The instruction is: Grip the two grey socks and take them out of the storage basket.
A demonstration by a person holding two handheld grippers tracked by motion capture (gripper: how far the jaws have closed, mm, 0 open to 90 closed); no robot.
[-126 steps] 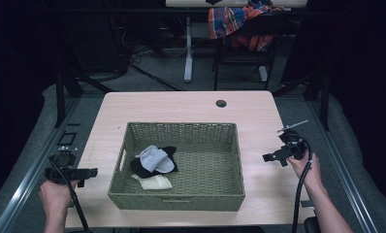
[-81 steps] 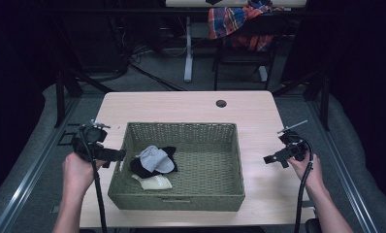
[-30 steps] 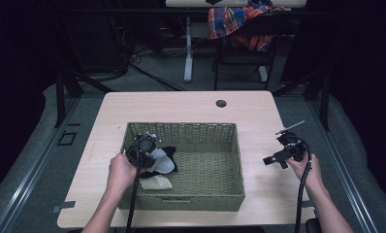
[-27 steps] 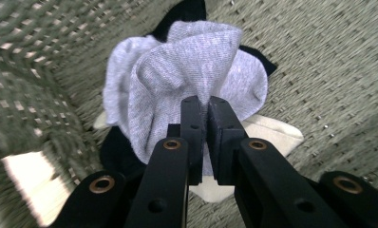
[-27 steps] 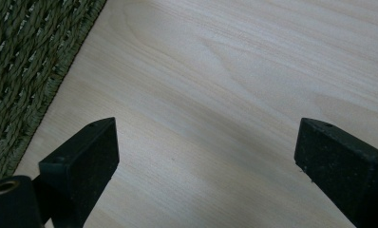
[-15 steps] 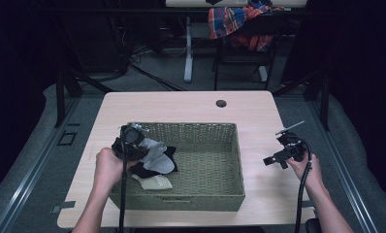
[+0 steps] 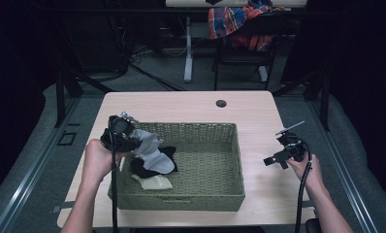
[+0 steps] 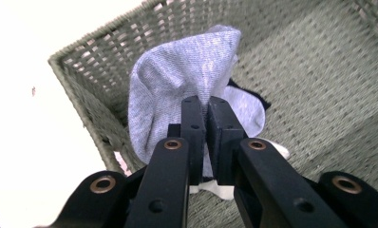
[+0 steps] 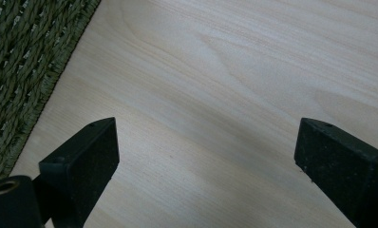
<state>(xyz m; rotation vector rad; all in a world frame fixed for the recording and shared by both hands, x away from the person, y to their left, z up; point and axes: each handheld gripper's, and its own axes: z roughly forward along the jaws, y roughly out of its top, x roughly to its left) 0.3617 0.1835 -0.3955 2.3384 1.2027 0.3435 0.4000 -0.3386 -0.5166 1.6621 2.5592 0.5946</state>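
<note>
Since the earlier frames, the left gripper [image 7: 133,141] is rising out of the basket [image 7: 220,196] toward its near-left corner, carrying the grey sock [image 7: 150,148] up with it; the right gripper [image 7: 278,158] is keeping its place on the table [image 7: 181,104].

Left gripper, as seen in its own view [image 8: 205,107]: the jaws are standing all but together, pinching a fold of the grey sock [image 8: 177,80]. The cloth is bunching above the tips and draping down behind them, so the sock's long axis is hanging roughly downward from the grip. In the high view its lower end is lying on or just above the black sock [image 7: 168,154]; which of the two cannot be told.

Right gripper, in its own view [image 9: 206,142]: the jaws are standing wide apart over bare wood, holding nothing, with the basket's outer wall [image 9: 21,61] just beside them.

Remaining contents: the black sock and a cream sock [image 7: 154,182] are lying at the left end of the basket floor, below and to the right of the lifted one.

Relation governing the next move: the sock is hanging inward of the left rim, so the left hand [image 7: 96,160], by far the nearer, probably needs more height before carrying it leftward over the rim.
</note>
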